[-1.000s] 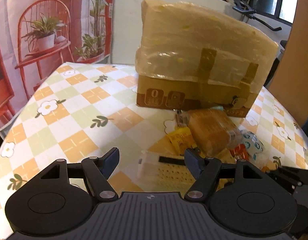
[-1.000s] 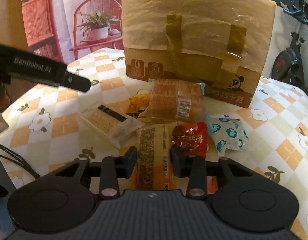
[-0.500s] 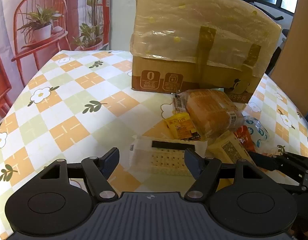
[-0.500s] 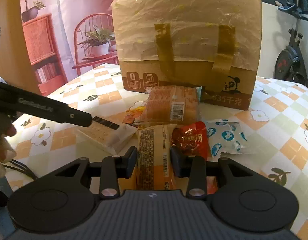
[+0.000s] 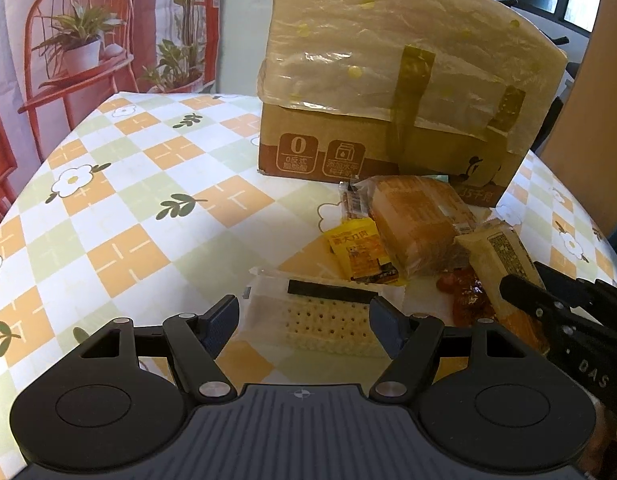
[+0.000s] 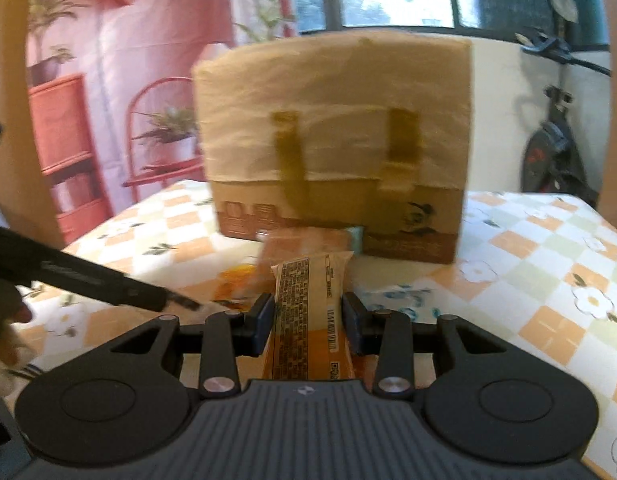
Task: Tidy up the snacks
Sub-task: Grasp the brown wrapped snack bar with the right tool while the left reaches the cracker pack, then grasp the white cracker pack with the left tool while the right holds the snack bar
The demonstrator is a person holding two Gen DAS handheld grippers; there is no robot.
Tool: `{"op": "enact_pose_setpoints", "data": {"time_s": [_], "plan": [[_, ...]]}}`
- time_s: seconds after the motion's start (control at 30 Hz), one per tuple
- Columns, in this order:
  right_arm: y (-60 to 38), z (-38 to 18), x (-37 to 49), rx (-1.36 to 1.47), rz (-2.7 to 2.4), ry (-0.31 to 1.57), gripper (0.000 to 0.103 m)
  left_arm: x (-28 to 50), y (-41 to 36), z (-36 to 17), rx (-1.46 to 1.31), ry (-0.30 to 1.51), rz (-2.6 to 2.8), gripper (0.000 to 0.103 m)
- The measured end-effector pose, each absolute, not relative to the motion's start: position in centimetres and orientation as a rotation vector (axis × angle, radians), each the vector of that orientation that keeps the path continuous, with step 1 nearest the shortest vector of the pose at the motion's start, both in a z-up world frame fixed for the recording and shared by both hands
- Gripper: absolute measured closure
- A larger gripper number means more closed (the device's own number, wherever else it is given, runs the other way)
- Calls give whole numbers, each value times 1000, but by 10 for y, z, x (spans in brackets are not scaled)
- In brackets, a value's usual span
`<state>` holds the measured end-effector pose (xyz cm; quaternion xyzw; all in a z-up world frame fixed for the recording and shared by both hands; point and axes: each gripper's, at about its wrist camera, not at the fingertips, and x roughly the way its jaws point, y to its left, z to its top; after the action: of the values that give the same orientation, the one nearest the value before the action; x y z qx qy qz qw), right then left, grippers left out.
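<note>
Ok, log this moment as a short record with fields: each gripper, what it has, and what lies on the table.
right gripper: shut on the long yellow-orange packet, tilted up off the pile
left gripper: open, fingers either side of the cracker pack, not closed on it
table: checked floral cloth
pile: bread loaf pack, small yellow sachet, red snack bag
behind the pile: taped cardboard box

The left gripper [image 5: 304, 320] stood spread wide over a clear-wrapped pack of pale dotted crackers [image 5: 324, 320] on the checked floral worktop [image 5: 120, 216]. Beyond lay a small yellow sachet [image 5: 358, 254] and a wrapped brown bread loaf [image 5: 418, 224], before a plastic-covered cardboard box [image 5: 400, 80].
</note>
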<state>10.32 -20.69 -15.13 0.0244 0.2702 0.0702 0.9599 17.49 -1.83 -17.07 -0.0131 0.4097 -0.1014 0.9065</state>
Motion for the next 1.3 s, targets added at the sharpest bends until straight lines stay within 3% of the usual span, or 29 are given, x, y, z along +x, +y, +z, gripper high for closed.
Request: {"op": "enact_pose_setpoints", "data": {"time_s": [0.37,1.03,1.3], "plan": [[-216,-168,103,90,126,521,63,171,-33,-180,46,856,-212,28],[-226,-170,102,159,161,519,63,174,-45,-188,82,841,-151,10],[-225,-170,102,162,161,520,63,183,-21,-189,33,851,-56,9]]}}
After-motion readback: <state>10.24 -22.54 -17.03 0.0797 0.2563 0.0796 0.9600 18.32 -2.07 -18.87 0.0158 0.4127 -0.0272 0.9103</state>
